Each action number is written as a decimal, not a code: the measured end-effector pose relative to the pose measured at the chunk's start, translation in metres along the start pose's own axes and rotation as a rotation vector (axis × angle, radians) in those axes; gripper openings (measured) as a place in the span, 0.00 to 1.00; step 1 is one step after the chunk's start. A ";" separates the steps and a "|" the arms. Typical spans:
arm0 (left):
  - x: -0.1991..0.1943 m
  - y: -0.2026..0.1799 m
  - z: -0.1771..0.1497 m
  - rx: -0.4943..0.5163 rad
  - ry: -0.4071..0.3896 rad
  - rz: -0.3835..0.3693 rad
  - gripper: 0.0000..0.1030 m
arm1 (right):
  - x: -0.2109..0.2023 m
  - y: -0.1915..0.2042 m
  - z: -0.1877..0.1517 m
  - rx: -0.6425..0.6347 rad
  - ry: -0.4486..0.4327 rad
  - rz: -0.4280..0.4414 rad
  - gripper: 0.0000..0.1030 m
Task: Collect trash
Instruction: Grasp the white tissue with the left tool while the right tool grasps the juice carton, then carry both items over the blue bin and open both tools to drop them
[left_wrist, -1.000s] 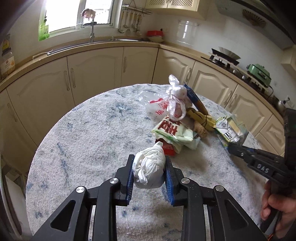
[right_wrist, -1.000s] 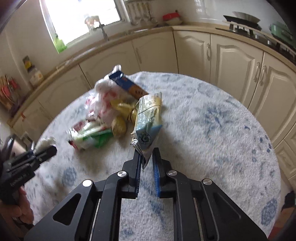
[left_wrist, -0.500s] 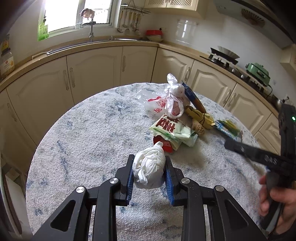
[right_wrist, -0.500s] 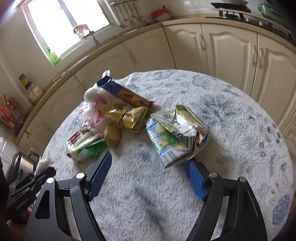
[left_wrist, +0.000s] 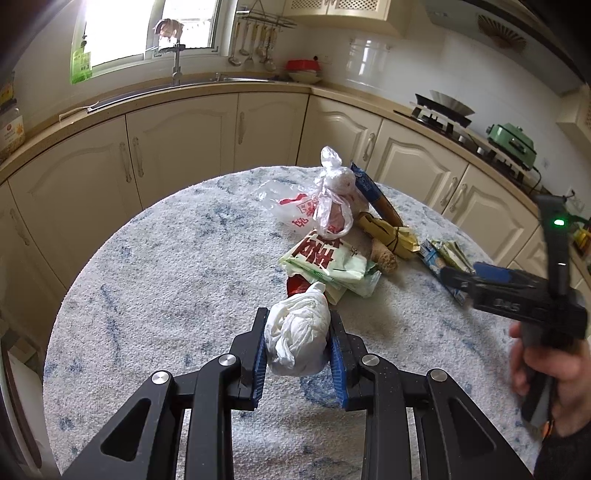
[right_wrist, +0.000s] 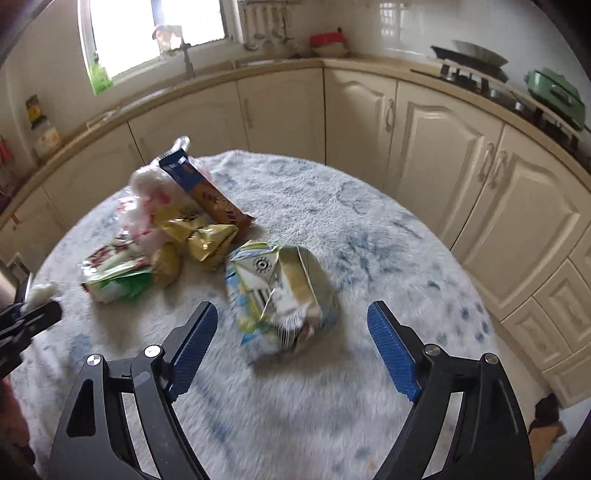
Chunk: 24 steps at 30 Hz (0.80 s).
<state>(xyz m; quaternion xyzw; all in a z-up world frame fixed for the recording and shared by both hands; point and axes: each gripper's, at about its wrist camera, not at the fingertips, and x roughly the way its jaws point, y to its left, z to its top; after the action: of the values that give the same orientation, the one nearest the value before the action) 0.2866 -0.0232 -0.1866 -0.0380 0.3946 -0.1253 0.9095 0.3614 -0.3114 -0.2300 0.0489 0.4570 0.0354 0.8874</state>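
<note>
My left gripper (left_wrist: 298, 336) is shut on a crumpled white tissue wad (left_wrist: 298, 338), held above the round table (left_wrist: 166, 280). My right gripper (right_wrist: 291, 332) is open wide and empty over a crushed blue and gold snack bag (right_wrist: 280, 291) lying flat on the table; it also shows in the left wrist view (left_wrist: 476, 275). The trash pile holds a green and white packet (left_wrist: 327, 262), a knotted clear plastic bag (left_wrist: 325, 203), a blue and brown biscuit wrapper (right_wrist: 207, 195), a gold wrapper (right_wrist: 201, 236) and a brown lump (right_wrist: 168, 262).
The table has a fluffy white and blue cover (right_wrist: 369, 229). Cream cabinets (left_wrist: 184, 136) curve around behind it, with a sink and tap (left_wrist: 177, 70) under the window and a stove (left_wrist: 443, 110) to the right. The floor lies beyond the table's right edge (right_wrist: 546, 413).
My right gripper let go of the snack bag, opened wide and drew back; the bag now lies flat on the table. My left gripper still holds the tissue wad, little moved.
</note>
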 end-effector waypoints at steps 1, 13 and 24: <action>0.000 0.000 0.000 -0.001 0.000 0.001 0.25 | 0.010 0.000 0.002 -0.008 0.018 0.011 0.82; -0.013 -0.018 -0.004 0.029 -0.014 -0.013 0.25 | 0.001 0.005 -0.008 -0.051 0.013 0.097 0.68; -0.053 -0.077 -0.010 0.120 -0.072 -0.090 0.25 | -0.086 -0.016 -0.035 0.000 -0.109 0.118 0.68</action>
<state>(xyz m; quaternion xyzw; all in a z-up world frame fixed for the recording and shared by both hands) 0.2293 -0.0840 -0.1430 -0.0058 0.3515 -0.1881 0.9171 0.2834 -0.3349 -0.1828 0.0776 0.4042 0.0847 0.9074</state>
